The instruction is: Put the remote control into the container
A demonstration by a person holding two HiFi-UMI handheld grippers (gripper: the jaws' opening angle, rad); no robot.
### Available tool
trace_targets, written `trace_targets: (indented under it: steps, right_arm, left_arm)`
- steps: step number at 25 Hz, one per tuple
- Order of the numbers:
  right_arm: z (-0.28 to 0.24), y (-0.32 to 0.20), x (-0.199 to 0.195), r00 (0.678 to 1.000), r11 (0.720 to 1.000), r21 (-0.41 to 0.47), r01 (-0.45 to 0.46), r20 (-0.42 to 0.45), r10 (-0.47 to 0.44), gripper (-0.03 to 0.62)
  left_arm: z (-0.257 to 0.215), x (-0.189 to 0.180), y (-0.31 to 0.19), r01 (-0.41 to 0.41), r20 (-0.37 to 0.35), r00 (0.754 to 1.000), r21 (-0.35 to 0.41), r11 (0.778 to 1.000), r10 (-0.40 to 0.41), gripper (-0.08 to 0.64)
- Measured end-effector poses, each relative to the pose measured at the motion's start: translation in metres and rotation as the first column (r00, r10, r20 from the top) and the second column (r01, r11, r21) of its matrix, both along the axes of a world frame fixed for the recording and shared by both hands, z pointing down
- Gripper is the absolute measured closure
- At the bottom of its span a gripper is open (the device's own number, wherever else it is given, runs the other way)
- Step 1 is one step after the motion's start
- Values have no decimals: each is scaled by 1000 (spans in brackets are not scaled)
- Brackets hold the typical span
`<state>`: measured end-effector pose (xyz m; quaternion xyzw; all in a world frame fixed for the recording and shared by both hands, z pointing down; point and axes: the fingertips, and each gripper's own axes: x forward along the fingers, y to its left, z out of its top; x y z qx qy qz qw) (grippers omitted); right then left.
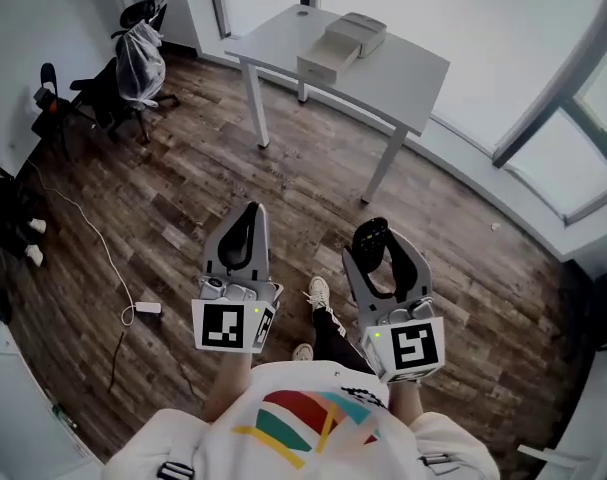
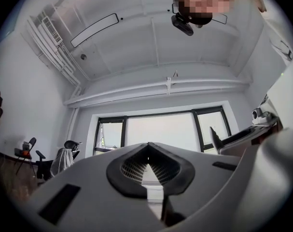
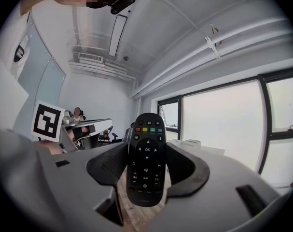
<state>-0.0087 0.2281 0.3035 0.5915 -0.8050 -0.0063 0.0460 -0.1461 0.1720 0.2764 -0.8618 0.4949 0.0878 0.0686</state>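
Observation:
A black remote control stands upright between the jaws of my right gripper, which is shut on it. In the right gripper view the remote faces the camera with its buttons showing, and the pads press on its two long sides. My left gripper is held beside the right one with its jaws shut and nothing in them; in the left gripper view its tips meet. The pale box-shaped container lies on a white table far ahead. Both grippers hang over the wooden floor, well short of it.
Office chairs, one with a bag slung over it, stand at the far left. A white cable with a plug block lies on the floor to the left. My feet show between the grippers. Large windows run along the right.

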Motion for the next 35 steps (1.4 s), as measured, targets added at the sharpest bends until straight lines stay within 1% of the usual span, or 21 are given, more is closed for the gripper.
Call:
trace_targets:
  steps: [4, 8, 13, 17, 24, 29, 32, 35]
  right_arm:
    - [-4, -47, -7, 999, 999, 4, 55, 4, -55, 344]
    - [-14, -95, -4, 996, 996, 23, 86, 6, -87, 344]
    - [-12, -146, 11, 994, 994, 6, 113, 0, -113, 344]
    - [-12, -181, 25, 994, 994, -2, 106, 1, -106, 344]
    - [-4, -229, 58, 996, 996, -23, 88, 14, -87, 344]
    - [-6, -256, 78, 994, 995, -8, 101, 37, -101, 344]
    - [-6, -266, 85, 993, 994, 2, 110, 51, -110, 344]
    - [-3, -274, 88, 992, 994, 1, 111, 63, -110, 344]
  left_arm:
    - [1, -11, -33, 47, 14, 999, -17, 999, -47, 557]
    - [-8, -14, -77, 86, 14, 996, 3, 996, -86, 557]
    - [-5, 1, -128, 113, 16, 994, -12, 994, -112, 557]
    - [-6, 10, -162, 119, 18, 993, -15, 993, -119, 557]
    - [-4, 38, -213, 116, 35, 993, -22, 993, -115, 557]
    - [-8, 58, -237, 125, 63, 990, -7, 992, -124, 557]
    - [-14, 62, -242, 137, 74, 988, 4, 991, -137, 557]
    - [-20, 57, -248, 165, 82, 983, 8, 986, -165, 557]
